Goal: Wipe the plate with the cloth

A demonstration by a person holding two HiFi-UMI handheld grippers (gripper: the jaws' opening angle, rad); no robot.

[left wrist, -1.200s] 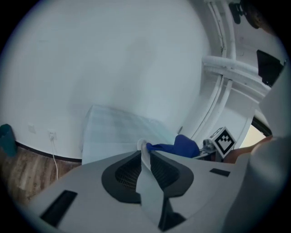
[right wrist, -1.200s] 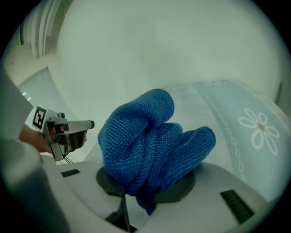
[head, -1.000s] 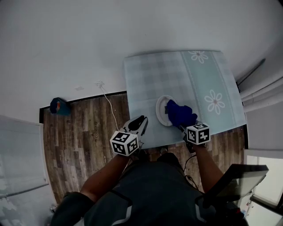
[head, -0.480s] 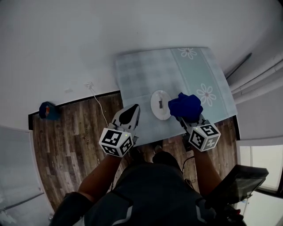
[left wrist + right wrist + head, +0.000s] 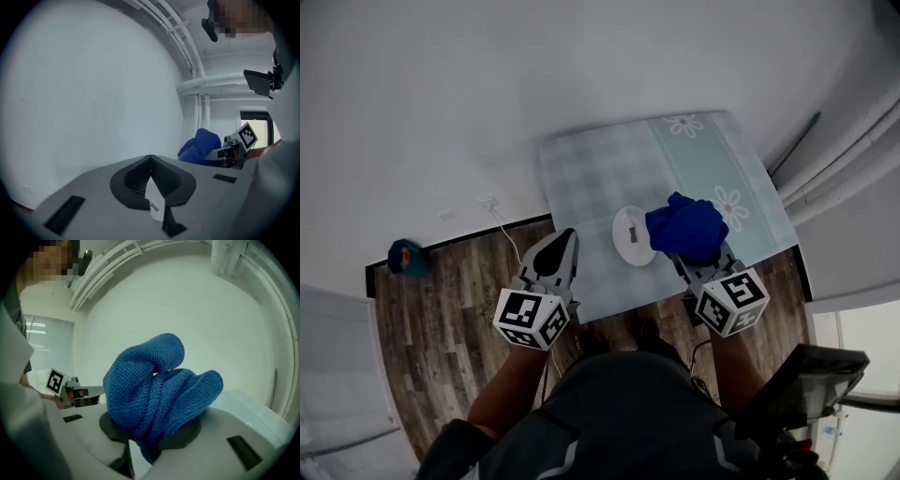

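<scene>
A white plate [image 5: 631, 236] lies near the front edge of the table [image 5: 591, 169], which has a pale checked, flower-printed cover. My right gripper [image 5: 696, 255] is shut on a bunched blue cloth [image 5: 686, 228] and holds it in the air, level with the plate's right side. In the right gripper view the blue cloth [image 5: 154, 390] bulges up out of the right gripper [image 5: 152, 437] and hides its tips. My left gripper [image 5: 562, 244] hovers over the table's front left edge, raised and shut on nothing. Its tips meet in the left gripper view, left gripper [image 5: 151, 159].
Wood floor [image 5: 441, 300] lies left of the table, with a white cable [image 5: 502, 230] and a small blue object [image 5: 406, 258] on it. A white wall runs behind the table. Pipes [image 5: 834, 159] stand at the right. A dark panel [image 5: 806, 375] sits at my lower right.
The right gripper has lifted the cloth off the plate and drawn it back to the right. The left gripper has also risen and pulled back, and its jaws have closed.
</scene>
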